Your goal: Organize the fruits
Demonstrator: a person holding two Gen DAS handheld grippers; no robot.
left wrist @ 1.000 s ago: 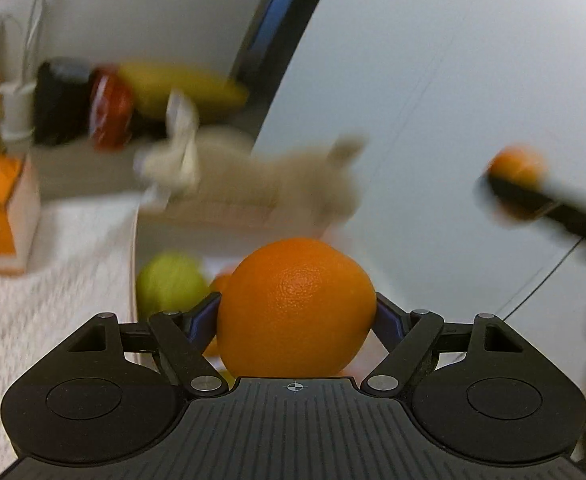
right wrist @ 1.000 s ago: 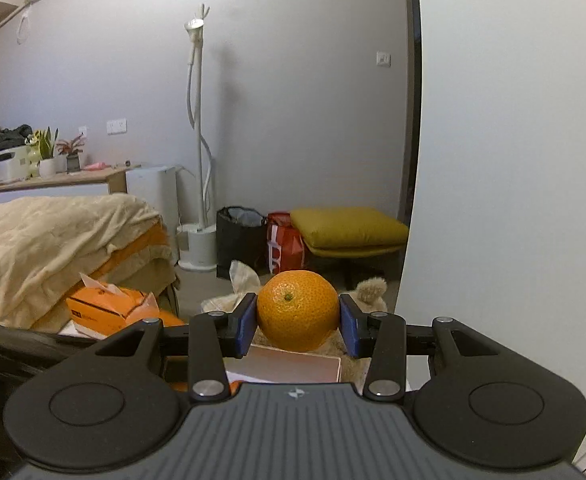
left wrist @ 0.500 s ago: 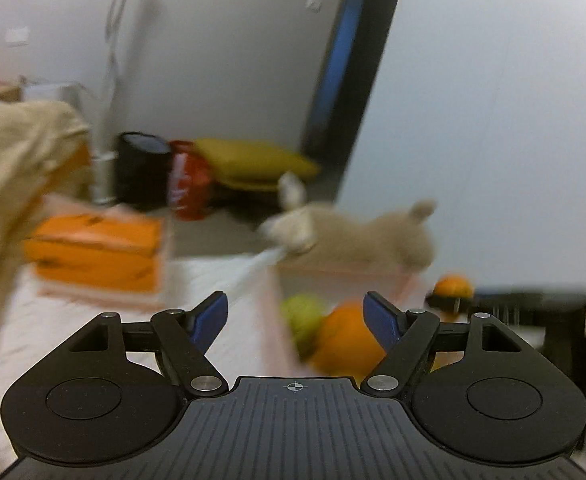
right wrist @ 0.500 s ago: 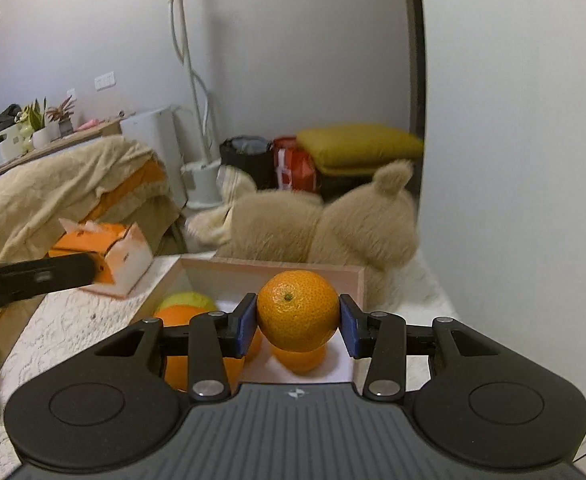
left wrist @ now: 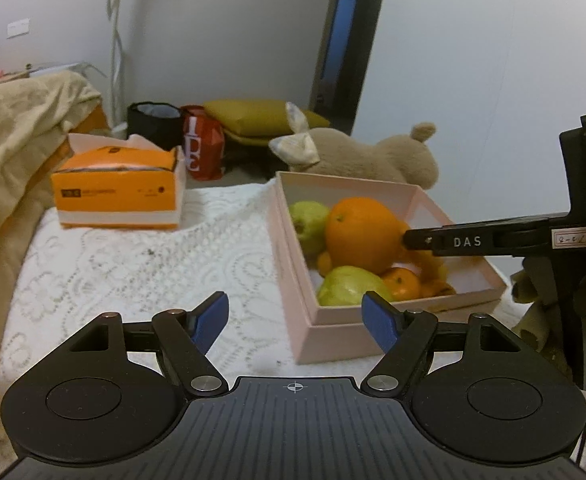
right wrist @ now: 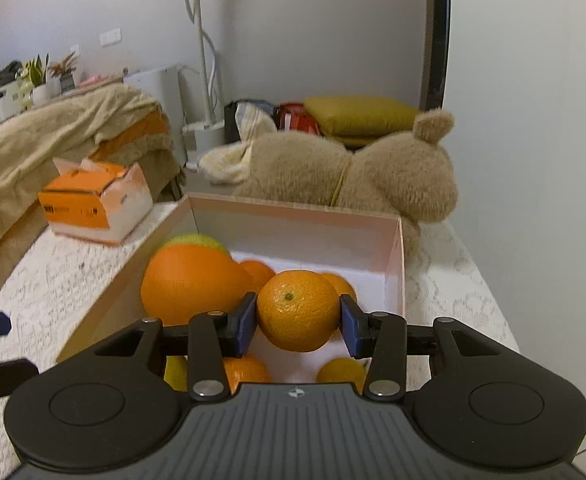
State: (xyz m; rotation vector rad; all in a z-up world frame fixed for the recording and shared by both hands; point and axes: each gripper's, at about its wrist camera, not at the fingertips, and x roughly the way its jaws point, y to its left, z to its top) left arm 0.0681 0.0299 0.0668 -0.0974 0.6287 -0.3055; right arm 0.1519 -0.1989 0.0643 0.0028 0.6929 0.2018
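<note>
Over the pink box (right wrist: 398, 248) my right gripper (right wrist: 298, 320) had a small orange (right wrist: 298, 310) between its blue pads, its jaws just easing apart around it; whether they still pressed I couldn't tell. My left gripper (left wrist: 295, 312) hung wide and empty beside the box, where a big orange (left wrist: 363, 234) lay among green fruit (left wrist: 349, 291)

The big orange (right wrist: 191, 280) hid most of the green fruit (right wrist: 197, 240) behind it; the right hand-held gripper (right wrist: 298, 322) covered two small oranges below.
</note>
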